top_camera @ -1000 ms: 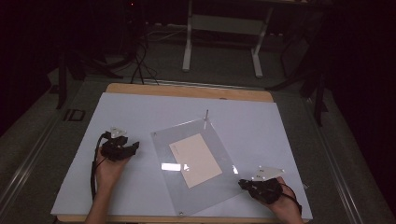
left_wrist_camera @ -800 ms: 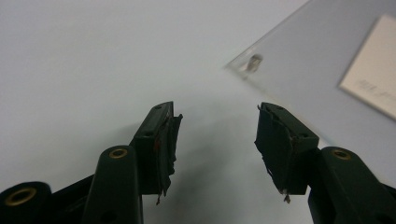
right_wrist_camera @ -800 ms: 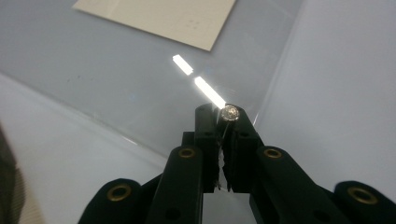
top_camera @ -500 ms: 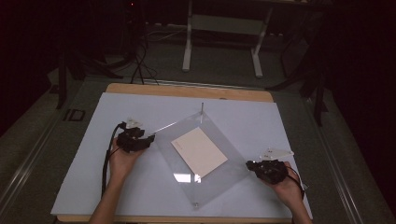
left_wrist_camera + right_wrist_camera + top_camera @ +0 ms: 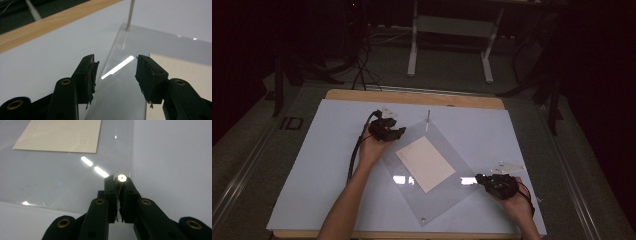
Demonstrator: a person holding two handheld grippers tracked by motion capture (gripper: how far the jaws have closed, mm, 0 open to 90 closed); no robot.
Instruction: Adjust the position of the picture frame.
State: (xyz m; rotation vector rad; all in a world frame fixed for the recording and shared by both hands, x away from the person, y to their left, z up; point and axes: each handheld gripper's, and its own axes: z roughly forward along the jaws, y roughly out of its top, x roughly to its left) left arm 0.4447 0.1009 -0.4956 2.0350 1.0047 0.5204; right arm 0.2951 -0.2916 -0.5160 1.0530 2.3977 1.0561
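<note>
While the right gripper (image 5: 119,185) pinches a small silver corner post (image 5: 121,178) of the clear acrylic sheet (image 5: 447,192) lying diagonally on the white table (image 5: 312,165) over a cream paper card (image 5: 425,163), the left gripper (image 5: 115,72), jaws narrowing, straddles the opposite edge ungripped; lifting appears left.

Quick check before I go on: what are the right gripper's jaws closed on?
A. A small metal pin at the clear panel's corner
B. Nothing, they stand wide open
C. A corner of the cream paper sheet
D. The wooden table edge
A: in the right gripper view the right gripper is clamped on a shiny metal pin at the corner of the clear panel.
</note>
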